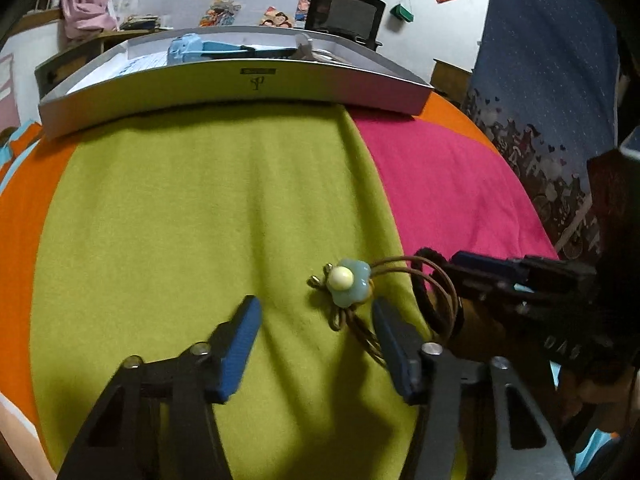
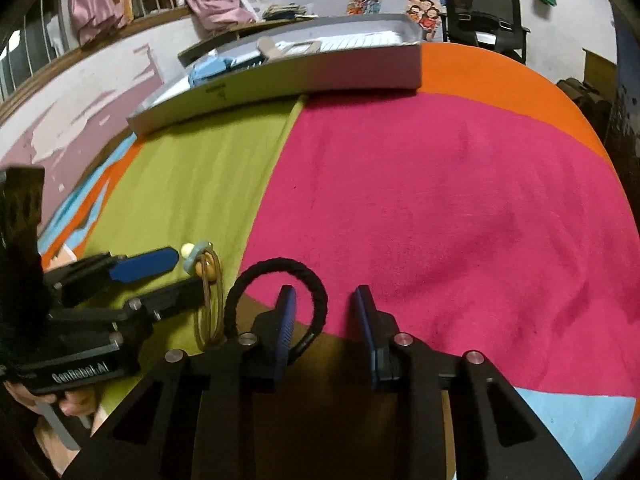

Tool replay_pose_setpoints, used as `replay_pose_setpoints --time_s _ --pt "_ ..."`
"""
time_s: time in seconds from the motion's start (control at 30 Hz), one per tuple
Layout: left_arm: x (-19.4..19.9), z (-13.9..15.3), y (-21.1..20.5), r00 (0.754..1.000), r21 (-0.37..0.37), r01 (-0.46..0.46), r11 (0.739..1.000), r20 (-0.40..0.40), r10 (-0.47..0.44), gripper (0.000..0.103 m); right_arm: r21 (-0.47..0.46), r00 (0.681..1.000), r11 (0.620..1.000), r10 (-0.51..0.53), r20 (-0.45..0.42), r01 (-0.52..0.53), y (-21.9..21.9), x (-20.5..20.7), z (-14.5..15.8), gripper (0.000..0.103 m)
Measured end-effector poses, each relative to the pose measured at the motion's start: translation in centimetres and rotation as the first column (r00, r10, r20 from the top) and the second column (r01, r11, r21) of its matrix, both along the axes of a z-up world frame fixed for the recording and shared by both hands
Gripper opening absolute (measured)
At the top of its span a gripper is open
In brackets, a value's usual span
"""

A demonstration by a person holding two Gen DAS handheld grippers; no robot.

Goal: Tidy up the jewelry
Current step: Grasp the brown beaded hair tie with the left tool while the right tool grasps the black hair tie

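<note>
The left tongs (image 1: 316,316) stand wide open and hold nothing. "GenRobot.AI" is written on their side. The flower tie (image 1: 347,283) lies on the green cloth (image 1: 180,208) between their tips, nearer the right one. The right tongs (image 2: 325,300) are open too, with the black band (image 2: 276,266) looped around their left finger. A grey box (image 1: 224,84) with a small logo sits far ahead.

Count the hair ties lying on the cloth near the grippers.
2: a brown elastic hair tie with a pale blue flower charm on the green patch, and a black braided hair tie beside it, at the green-pink seam. None visibly hidden.
</note>
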State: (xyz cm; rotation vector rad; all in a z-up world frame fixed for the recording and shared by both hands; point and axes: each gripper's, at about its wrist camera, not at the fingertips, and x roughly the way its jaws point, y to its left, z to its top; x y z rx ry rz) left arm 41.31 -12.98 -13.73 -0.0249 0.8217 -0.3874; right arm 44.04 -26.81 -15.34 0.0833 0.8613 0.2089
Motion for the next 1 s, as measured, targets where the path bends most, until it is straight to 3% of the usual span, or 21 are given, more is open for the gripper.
replay_pose_setpoints --time_s 0.13,0.33,0.57,0.67,0.8,1.0 --pt "0.5 0.1 0.1 1.000 -0.018 -0.001 1.000 -0.009 0.001 0.045 0.003 1.000 1.000 -0.007 -0.005 0.007 0.2 0.5 -0.1 0.027" --pt "1.5 0.3 -0.8 0.999 0.006 0.022 1.000 -0.023 -0.022 0.045 -0.004 1.000 1.000 -0.021 -0.017 0.021 -0.4 0.4 -0.3 0.027" --pt "2.5 0.4 -1.9 0.999 0.034 0.005 0.999 -0.036 -0.004 0.038 0.000 0.999 1.000 -0.030 -0.022 0.030 -0.6 0.2 -0.7 0.026" --pt "2.7 0.3 -2.4 0.999 0.053 -0.018 0.998 -0.033 0.020 0.024 -0.008 0.998 0.999 -0.052 -0.024 0.052 -0.9 0.2 -0.9 0.014" --pt "2.7 0.3 -2.1 0.999 0.015 -0.026 1.000 -0.041 0.027 0.022 0.006 0.996 0.996 -0.086 0.001 0.086 -1.6 0.2 -0.7 0.006" --pt "2.5 1.0 -2.2 0.997 0.032 -0.030 0.999 -0.070 0.032 0.022 0.039 0.987 0.989 -0.146 0.071 0.143 -3.0 -0.6 0.3 0.005"
